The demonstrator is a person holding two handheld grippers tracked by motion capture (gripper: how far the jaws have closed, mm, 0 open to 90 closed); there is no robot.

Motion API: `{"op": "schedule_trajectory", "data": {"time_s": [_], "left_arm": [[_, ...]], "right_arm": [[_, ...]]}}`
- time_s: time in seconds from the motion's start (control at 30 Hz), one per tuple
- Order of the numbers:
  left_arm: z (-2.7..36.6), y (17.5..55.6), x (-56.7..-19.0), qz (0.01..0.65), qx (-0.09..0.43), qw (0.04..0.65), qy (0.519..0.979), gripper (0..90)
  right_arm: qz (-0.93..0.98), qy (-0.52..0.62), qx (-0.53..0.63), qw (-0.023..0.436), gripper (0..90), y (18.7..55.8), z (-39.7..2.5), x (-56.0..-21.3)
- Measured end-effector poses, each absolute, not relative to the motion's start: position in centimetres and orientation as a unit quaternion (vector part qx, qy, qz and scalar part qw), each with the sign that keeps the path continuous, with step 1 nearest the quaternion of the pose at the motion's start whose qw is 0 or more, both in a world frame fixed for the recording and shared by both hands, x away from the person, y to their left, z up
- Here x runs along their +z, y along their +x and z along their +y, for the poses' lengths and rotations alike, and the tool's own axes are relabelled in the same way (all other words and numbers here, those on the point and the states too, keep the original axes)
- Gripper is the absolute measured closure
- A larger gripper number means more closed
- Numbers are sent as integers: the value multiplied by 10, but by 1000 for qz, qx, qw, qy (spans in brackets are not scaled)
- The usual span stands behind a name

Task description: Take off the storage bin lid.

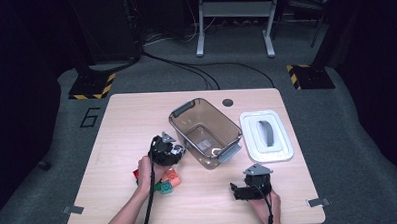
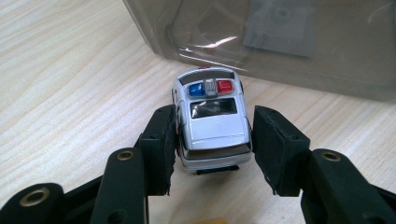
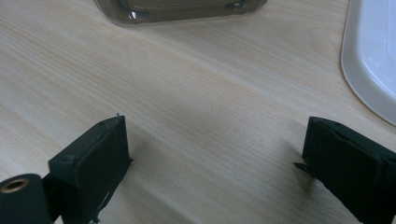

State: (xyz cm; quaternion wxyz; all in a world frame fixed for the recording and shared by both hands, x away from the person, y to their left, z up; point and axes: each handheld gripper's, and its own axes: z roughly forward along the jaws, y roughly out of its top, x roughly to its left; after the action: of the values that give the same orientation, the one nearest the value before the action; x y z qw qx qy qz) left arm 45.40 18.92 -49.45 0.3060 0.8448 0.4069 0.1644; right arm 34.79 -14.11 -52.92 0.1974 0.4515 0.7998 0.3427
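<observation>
Left tool (image 2: 212, 140) straddles toy police car (image 2: 211, 120); no lettering apparently legible.

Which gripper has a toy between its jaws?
The left gripper: a silver police car sits between its jaws. The right gripper is open over bare table.

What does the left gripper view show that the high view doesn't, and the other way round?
Left gripper view alone: a silver toy police car with blue and red roof lights, standing on the table between the left gripper's pads; one pad is against its side, the other a little off.

High view alone: the white lid right of the bin, the coloured blocks by the left hand, the right gripper, and the floor beyond.

Both: the wooden table and the clear bin, whose wall stands just behind the car.
</observation>
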Motion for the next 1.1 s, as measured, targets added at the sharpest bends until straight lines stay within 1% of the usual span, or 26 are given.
{"op": "schedule_trajectory", "data": {"time_s": [0.13,0.2,0.4,0.47,0.53,0.57,0.6,0.63,0.67,1.1], "left_arm": [[189,455,-496,408,159,313,843,498],[187,456,-496,407,163,306,845,481],[184,459,-494,410,163,294,848,487],[183,461,-495,419,165,288,845,395],[183,463,-497,420,162,284,846,383],[183,463,-497,419,159,282,848,384],[183,463,-498,418,156,285,848,406],[182,463,-499,415,152,287,850,451],[182,463,-499,415,154,285,850,470],[186,457,-493,396,151,294,856,486]], "right_arm": [[800,451,343,197,64,348,-141,-529],[800,451,343,197,64,348,-141,-529],[799,453,343,197,66,348,-141,-529],[799,453,343,197,66,348,-141,-529],[799,452,344,197,67,348,-141,-529],[799,452,343,198,67,348,-141,-529],[799,452,343,197,67,348,-141,-529],[799,452,344,197,67,348,-141,-529],[799,452,344,197,67,348,-141,-529],[800,450,344,200,70,348,-141,-529]]}}
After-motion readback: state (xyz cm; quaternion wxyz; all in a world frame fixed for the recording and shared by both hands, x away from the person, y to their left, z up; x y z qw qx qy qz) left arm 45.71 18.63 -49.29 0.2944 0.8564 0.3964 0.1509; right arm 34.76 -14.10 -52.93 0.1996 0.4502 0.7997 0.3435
